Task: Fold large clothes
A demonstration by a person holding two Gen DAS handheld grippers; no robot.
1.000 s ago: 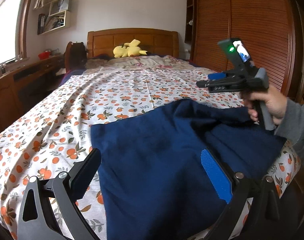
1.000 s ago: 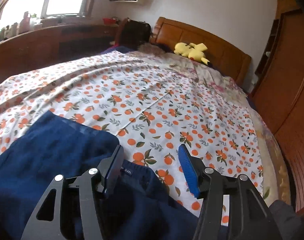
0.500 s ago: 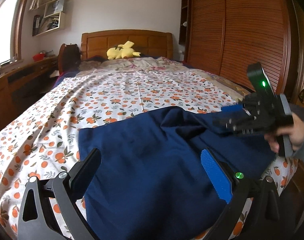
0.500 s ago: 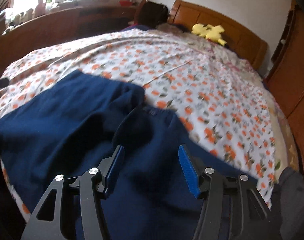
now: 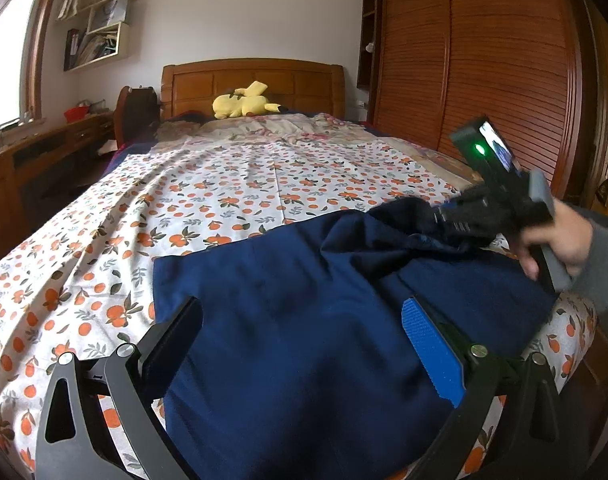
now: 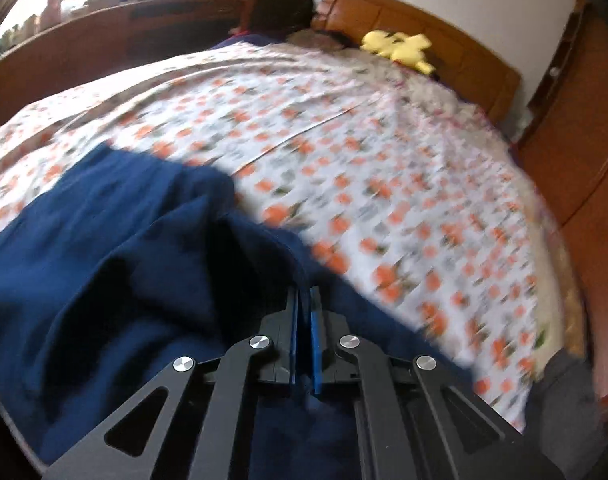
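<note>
A dark blue garment lay spread across the near end of the bed, on its orange-patterned sheet, with its far right corner bunched up. The right hand-held gripper was clamped on a fold of that bunched cloth, its blue pads pressed nearly together with fabric between them. The person's hand held its grip. The left hand-held gripper hung over the garment with its jaws spread wide, holding nothing. A yellow plush toy lay by the headboard.
</note>
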